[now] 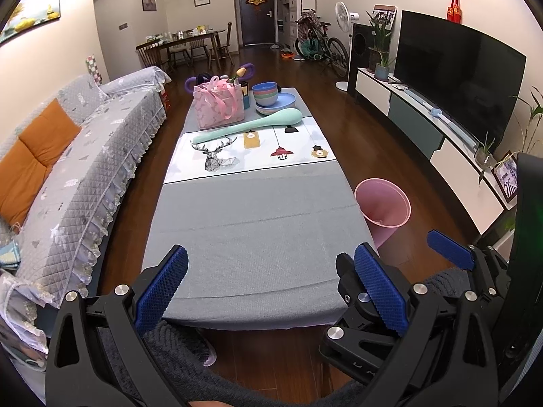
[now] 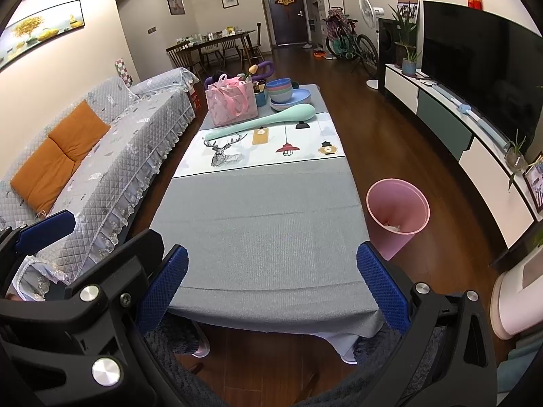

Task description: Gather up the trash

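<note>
A pink waste bin point(image 1: 383, 203) point(image 2: 397, 207) stands on the wood floor by the right side of the low table. A bit of white crumpled trash point(image 2: 390, 226) lies at its bottom. My left gripper point(image 1: 271, 288) hovers over the near end of the grey-clothed table point(image 1: 254, 230), open, with nothing between its blue pads. Beside it my right gripper point(image 2: 271, 288) is also open and holds nothing, over the same table end point(image 2: 264, 237). I see no loose trash on the cloth.
At the table's far end sit a pink bag point(image 1: 219, 107), stacked bowls and plates point(image 1: 271, 96), a long teal paddle point(image 1: 251, 125) and a printed mat point(image 1: 251, 154). A quilted sofa point(image 1: 85, 169) runs along the left. A TV cabinet point(image 1: 424, 129) lines the right wall.
</note>
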Demonstrator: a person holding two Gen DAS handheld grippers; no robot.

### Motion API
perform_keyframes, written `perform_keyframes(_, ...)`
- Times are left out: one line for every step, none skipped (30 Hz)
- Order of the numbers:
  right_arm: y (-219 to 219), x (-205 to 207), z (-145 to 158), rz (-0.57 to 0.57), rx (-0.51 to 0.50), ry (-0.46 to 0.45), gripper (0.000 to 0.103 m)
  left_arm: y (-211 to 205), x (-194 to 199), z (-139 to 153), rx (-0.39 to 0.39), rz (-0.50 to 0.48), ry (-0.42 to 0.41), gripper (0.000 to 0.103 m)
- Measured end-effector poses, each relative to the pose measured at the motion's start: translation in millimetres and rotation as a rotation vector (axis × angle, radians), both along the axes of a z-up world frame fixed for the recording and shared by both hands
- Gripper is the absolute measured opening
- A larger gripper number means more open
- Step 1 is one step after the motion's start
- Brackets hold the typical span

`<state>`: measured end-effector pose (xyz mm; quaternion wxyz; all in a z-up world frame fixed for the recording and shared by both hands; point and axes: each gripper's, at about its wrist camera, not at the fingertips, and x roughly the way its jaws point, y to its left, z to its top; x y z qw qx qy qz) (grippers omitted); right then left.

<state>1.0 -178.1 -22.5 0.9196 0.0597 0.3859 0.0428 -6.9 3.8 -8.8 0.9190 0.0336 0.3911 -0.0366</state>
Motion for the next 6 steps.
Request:
perform_keyframes(0, 0, 0, 0.000, 0.000, 0.000, 0.098, 1, 2, -4, -0.008, -0.004, 0.004, 0.095)
perform_keyframes(1, 0, -1, -0.002, -0.001, 0.001, 0.098, 3, 4, -9, -0.015, -0.005, 0.009, 0.095)
perform_keyframes(2, 1, -2, -0.003, -0.002, 0.002, 0.098, 5, 8, -15, -0.027, -0.006, 0.015, 0.096)
perform_keyframes(3, 2, -6, -0.001, -0.006, 0.007, 0.098, 9, 15, -24, -0.051, -0.010, 0.022, 0.096)
perform_keyframes(4, 5, -10, 0.002, -0.013, 0.014, 0.098, 12, 19, -32, -0.070, -0.018, 0.025, 0.095)
perform_keyframes(5, 8, -14, 0.004, -0.020, 0.021, 0.098, 15, 26, -43, -0.086, -0.025, 0.033, 0.096)
